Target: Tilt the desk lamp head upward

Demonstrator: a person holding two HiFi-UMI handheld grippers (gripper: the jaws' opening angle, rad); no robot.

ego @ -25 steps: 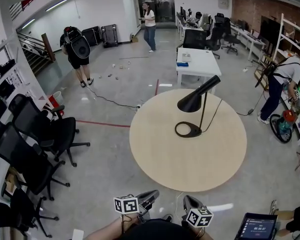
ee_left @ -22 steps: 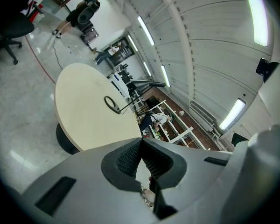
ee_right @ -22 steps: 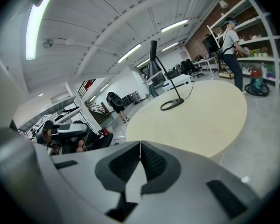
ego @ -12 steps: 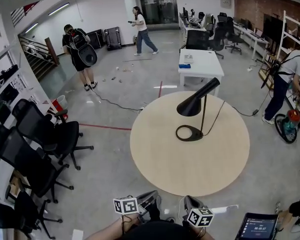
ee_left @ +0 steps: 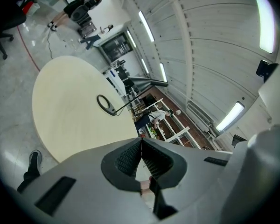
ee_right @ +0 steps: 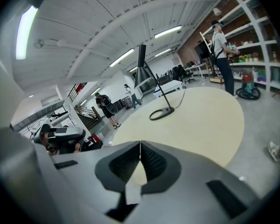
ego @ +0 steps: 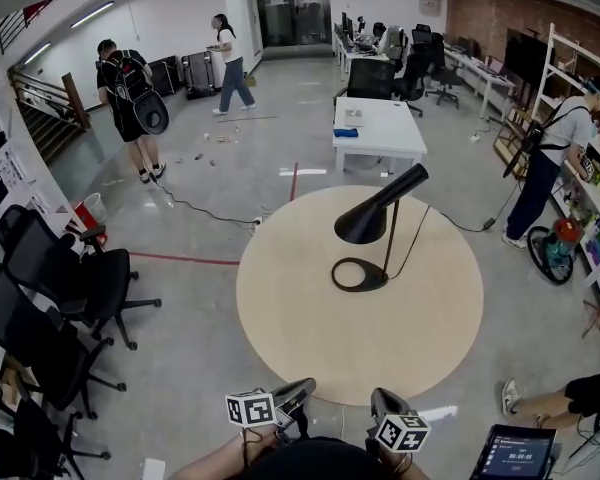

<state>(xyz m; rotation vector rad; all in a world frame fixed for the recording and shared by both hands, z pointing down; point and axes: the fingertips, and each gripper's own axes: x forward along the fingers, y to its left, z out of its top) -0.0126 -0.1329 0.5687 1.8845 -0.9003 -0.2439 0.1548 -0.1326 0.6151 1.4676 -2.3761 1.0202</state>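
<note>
Now nearer the round bench (ego: 310, 343), the left tool (ee_left: 141, 143) and right tool (ee_right: 140, 146) stay closed on nothing, well short of the drooping desk lamp head (ego: 365, 223).

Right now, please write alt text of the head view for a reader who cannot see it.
A black desk lamp stands on a round beige table, its cone shade aimed downward. The left gripper and right gripper show at the bottom edge, short of the table and touching nothing. Office chairs and several people are nearby.
</note>
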